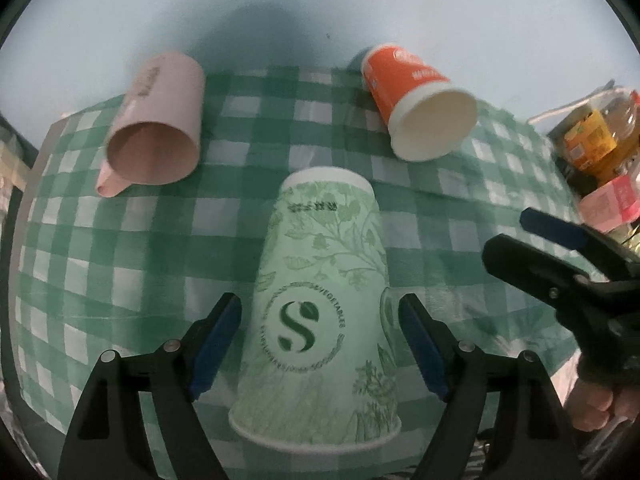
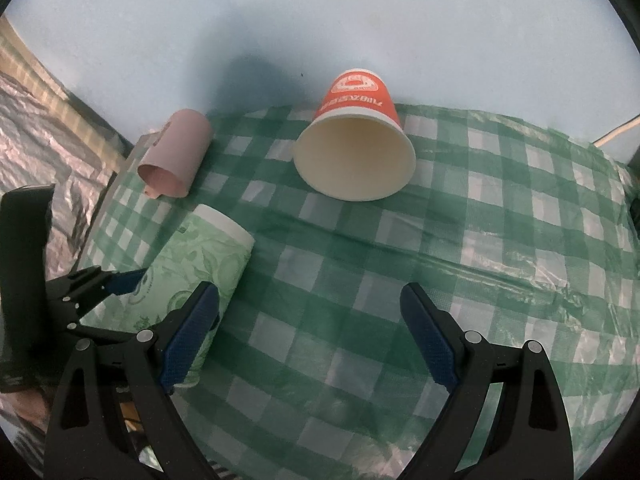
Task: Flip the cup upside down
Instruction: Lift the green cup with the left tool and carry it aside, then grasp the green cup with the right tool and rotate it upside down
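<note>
Green paper cup (image 1: 320, 312) stands inverted between left tool's (image 1: 320, 344) spread jaws.

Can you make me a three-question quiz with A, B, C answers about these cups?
1. Where is the green cup?
A. Between the left gripper's fingers
B. Inside the orange cup
C. On top of the pink cup

2. How many cups are on the checked cloth?
A. Two
B. Three
C. Five

3. How does the orange cup sit?
A. Upright
B. Crushed flat
C. Tipped over, mouth facing the camera

Answers:
1 A, a blue pad stands on each side of it, apart from it.
2 B, green, orange and the pink cup.
3 C, its white inside shows.
</note>
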